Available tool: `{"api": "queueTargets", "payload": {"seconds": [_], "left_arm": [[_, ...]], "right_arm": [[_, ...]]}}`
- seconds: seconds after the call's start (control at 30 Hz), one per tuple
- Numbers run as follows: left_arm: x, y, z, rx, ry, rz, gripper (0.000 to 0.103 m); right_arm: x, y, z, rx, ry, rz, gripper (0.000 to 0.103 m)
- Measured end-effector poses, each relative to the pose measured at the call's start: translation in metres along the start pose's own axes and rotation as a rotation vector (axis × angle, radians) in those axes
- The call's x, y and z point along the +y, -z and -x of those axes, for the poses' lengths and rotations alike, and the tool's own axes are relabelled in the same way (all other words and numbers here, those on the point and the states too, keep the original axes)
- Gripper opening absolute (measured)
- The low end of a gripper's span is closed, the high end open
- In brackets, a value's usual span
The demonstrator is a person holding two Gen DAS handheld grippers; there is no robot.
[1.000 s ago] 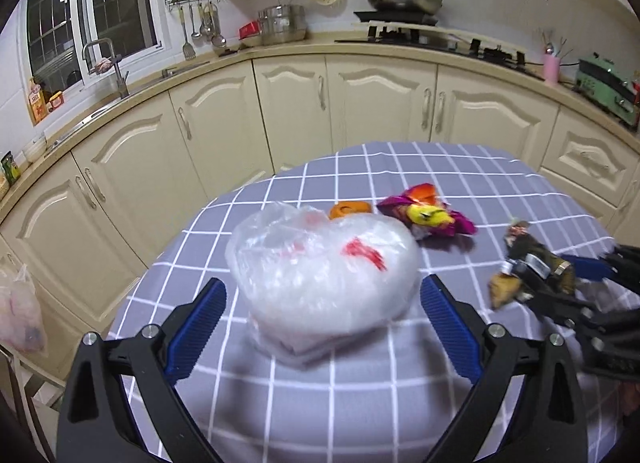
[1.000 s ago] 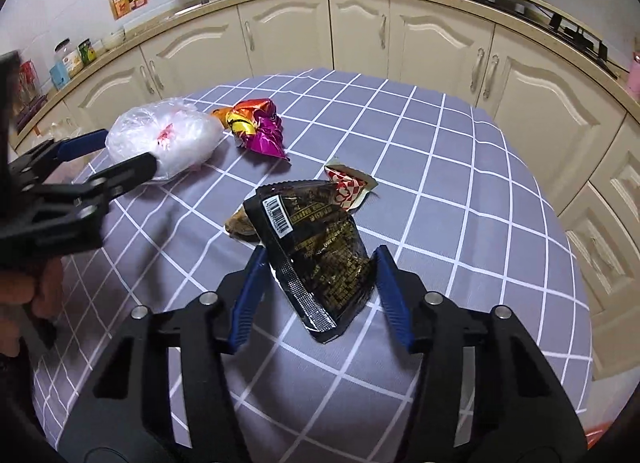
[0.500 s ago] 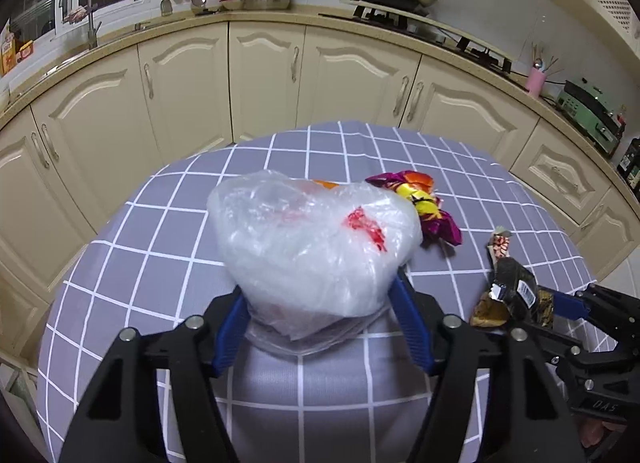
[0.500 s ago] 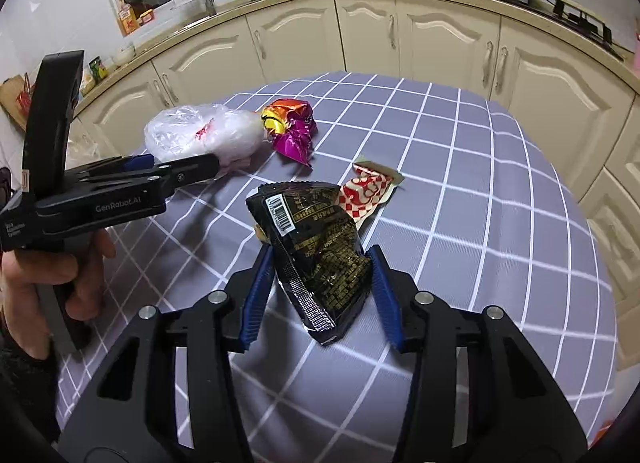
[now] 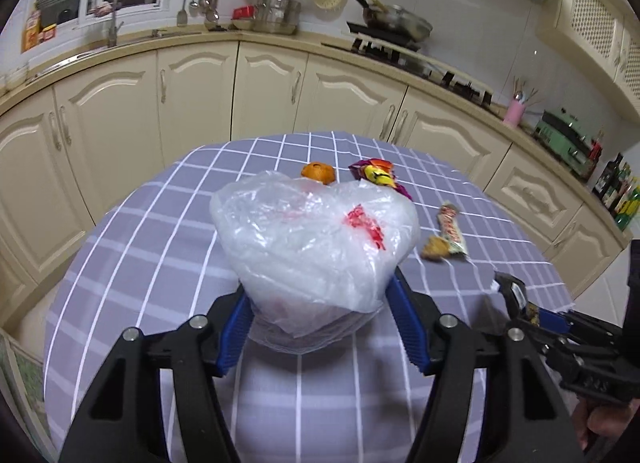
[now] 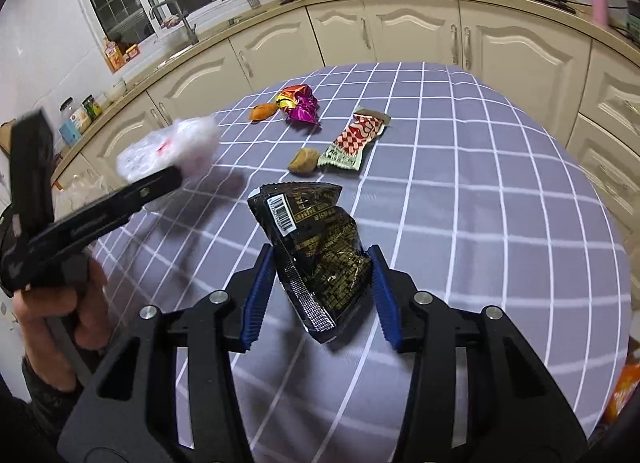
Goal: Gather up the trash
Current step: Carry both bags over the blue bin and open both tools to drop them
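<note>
Two grippers, both loaded: left gripper (image 5: 320,327) fingers clamp the clear plastic bag (image 5: 316,243), right gripper (image 6: 320,295) fingers clamp a black wrapper (image 6: 316,247) (lifted off the checked bench (image 6: 480,191)).

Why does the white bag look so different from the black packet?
The white bag is see-through, puffy and big; the black packet is dark, printed, flatter and smaller. The left tool holds the bag; the right tool holds the packet. Both are crinkly trash, squeezed between blue pads.
</note>
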State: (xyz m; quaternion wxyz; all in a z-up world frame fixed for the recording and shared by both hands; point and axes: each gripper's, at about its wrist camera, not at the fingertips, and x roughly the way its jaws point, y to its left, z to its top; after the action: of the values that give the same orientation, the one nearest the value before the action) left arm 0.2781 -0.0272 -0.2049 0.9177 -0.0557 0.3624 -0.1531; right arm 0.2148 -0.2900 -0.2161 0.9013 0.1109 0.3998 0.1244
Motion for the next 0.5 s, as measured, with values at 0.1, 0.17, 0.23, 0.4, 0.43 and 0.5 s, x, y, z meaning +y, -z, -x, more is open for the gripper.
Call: {"api": "queueTargets", "payload": {"seconds": [0.1, 0.17, 0.23, 0.4, 0.43, 0.5], "left_arm": [[-0.003, 0.014, 0.024, -0.022, 0.017, 0.018, 0.062], [-0.008, 0.022, 0.041, -0.043, 0.024, 0.029, 0.062], [-0.014, 0.029, 0.059, -0.063, 0.041, 0.040, 0.062], [-0.040, 0.041, 0.091, -0.108, 0.069, 0.030, 0.062], [-0.048, 0.043, 0.096, -0.114, 0.076, 0.023, 0.062], [-0.061, 0.045, 0.105, -0.124, 0.086, 0.009, 0.062]], "right_arm": [[0.003, 0.009, 0.017, -0.023, -0.007, -0.007, 0.046], [0.003, 0.012, 0.029, -0.038, -0.010, -0.008, 0.046], [0.004, 0.015, 0.044, -0.057, -0.011, -0.006, 0.046], [0.001, 0.023, 0.086, -0.116, -0.005, 0.000, 0.046], [-0.002, 0.024, 0.097, -0.132, -0.004, -0.004, 0.046], [-0.006, 0.027, 0.115, -0.159, 0.013, -0.004, 0.046]]}}
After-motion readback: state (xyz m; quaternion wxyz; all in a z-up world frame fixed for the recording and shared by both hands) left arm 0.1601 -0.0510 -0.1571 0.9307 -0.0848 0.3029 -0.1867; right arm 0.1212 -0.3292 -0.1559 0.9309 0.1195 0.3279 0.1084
